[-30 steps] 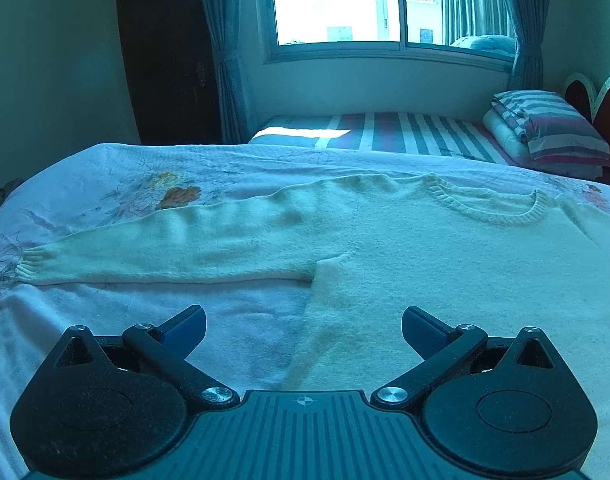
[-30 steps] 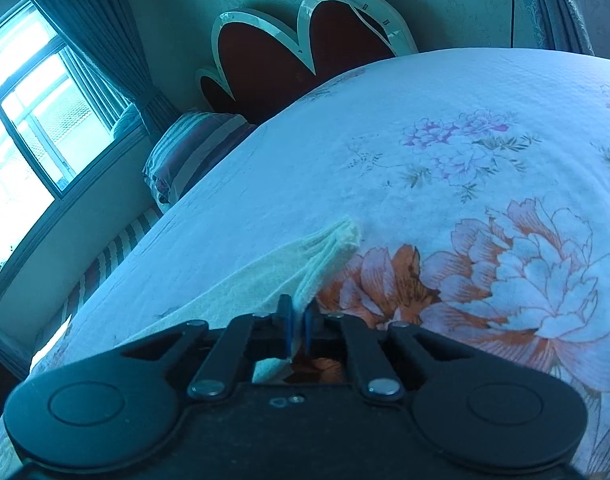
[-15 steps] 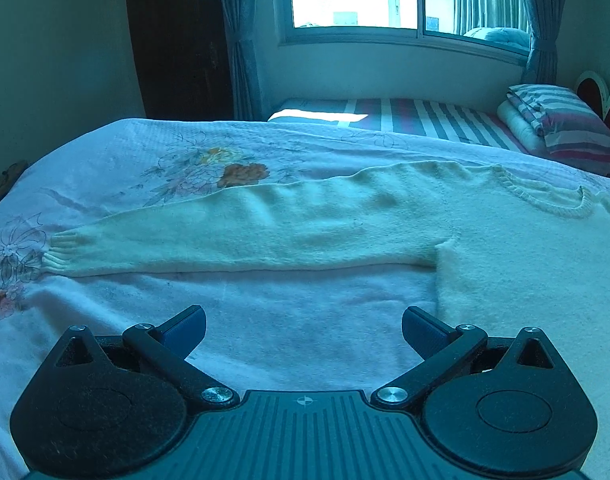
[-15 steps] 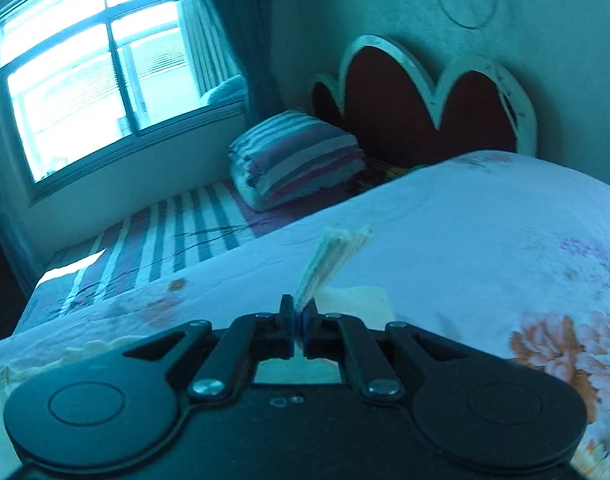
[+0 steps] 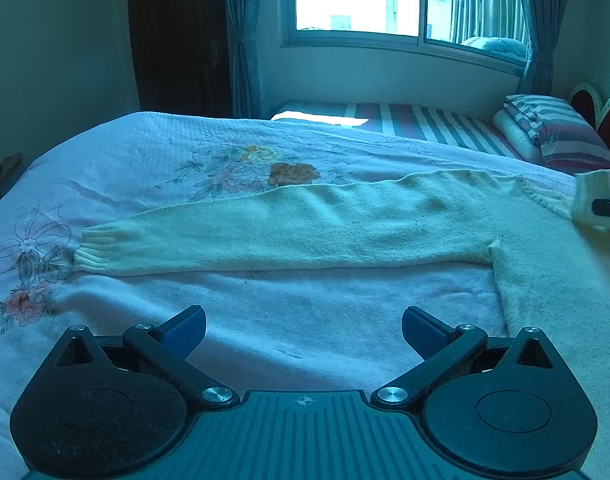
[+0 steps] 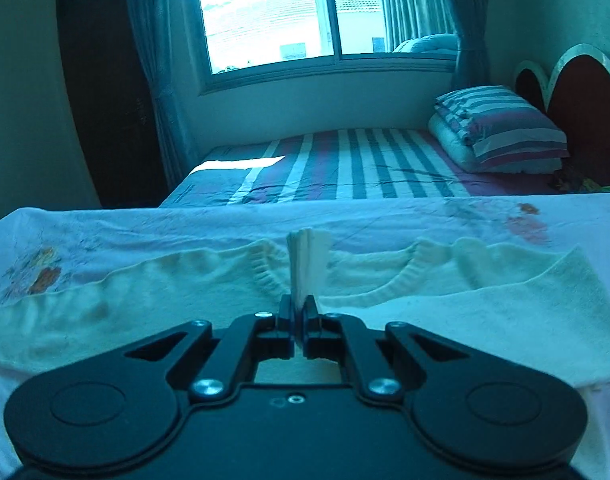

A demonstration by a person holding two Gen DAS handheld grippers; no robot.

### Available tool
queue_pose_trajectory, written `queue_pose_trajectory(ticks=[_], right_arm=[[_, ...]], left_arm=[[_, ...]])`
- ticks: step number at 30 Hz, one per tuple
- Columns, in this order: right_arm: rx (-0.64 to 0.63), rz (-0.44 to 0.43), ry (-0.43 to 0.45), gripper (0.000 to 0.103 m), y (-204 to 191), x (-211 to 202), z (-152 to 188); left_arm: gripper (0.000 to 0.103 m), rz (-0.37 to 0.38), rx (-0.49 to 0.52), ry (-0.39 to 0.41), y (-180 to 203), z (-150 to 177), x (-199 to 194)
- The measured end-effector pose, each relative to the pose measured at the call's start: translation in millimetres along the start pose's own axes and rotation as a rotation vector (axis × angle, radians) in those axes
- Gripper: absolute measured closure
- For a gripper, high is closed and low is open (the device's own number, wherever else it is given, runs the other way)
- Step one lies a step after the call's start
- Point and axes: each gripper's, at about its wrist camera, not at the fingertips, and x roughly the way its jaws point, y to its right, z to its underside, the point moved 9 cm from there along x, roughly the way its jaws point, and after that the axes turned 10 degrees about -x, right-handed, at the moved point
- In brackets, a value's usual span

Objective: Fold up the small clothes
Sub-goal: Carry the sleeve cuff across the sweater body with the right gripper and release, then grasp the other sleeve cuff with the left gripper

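right wrist view: right tool [image 6: 299,312] pinched the sweater's [image 6: 145,296] cuff [image 6: 307,256], hiding the collar's middle; left tool [image 5: 303,330] gaped wide, empty, above the bed [image 5: 125,152].

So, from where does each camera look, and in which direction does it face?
Left wrist: sits on the open left gripper, low over the floral bedspread, facing the cream knitted sweater with its sleeve spread, and the window.
Right wrist: sits on the right gripper, shut on the sweater's ribbed cuff, facing the neckline and the window.
Both show: the sweater, the striped pillow and the window.
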Motion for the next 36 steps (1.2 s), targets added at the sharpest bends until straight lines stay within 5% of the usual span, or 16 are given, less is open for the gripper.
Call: queue_pose_trajectory(ticks=[7, 9, 11, 13, 20, 31, 33, 34, 36], right_arm=[[-0.027, -0.044, -0.042, 0.097, -44.7, 12.9, 23.1], [-0.056, -0.104, -0.058, 0.088, -63.6, 23.3, 27.0], [-0.125, -0.138, -0.072, 0.066, -78.9, 25.1, 28.4], [-0.147, -0.158, -0.022, 0.067, -78.6, 8.6, 22.8], [-0.067, -0.006, 0.033, 0.087, 1.1, -45.3, 18.9], [-0.013, 0.106, 0.001, 0.085, 85.7, -68.9, 48.3], [-0.009, 0.121, -0.003, 0.084, 97.3, -71.2, 53.0], [-0.006, 0.127, -0.006, 0.084, 101.7, -72.2, 54.9], [0.003, 0.135, -0.010, 0.084, 112.3, -74.6, 58.2]], left_arm=[[0.000, 0.017, -0.024, 0.017, -7.8, -8.1, -1.4], [0.000, 0.031, -0.040, 0.005, -5.4, -10.6, 2.8], [0.000, 0.040, -0.062, 0.011, -1.6, -13.7, 6.1], [0.000, 0.056, -0.060, 0.006, 8.2, -15.2, 9.6], [0.000, 0.159, 0.008, -0.019, 85.8, -13.7, 22.6], [0.000, 0.282, 0.082, -0.044, 212.5, -3.4, 36.5], [0.014, 0.334, 0.066, -0.070, 230.7, -0.6, 37.0], [0.039, 0.348, 0.056, -0.095, 237.7, 2.0, 40.0], [0.044, 0.382, 0.003, -0.153, 248.0, 6.8, 49.5]])
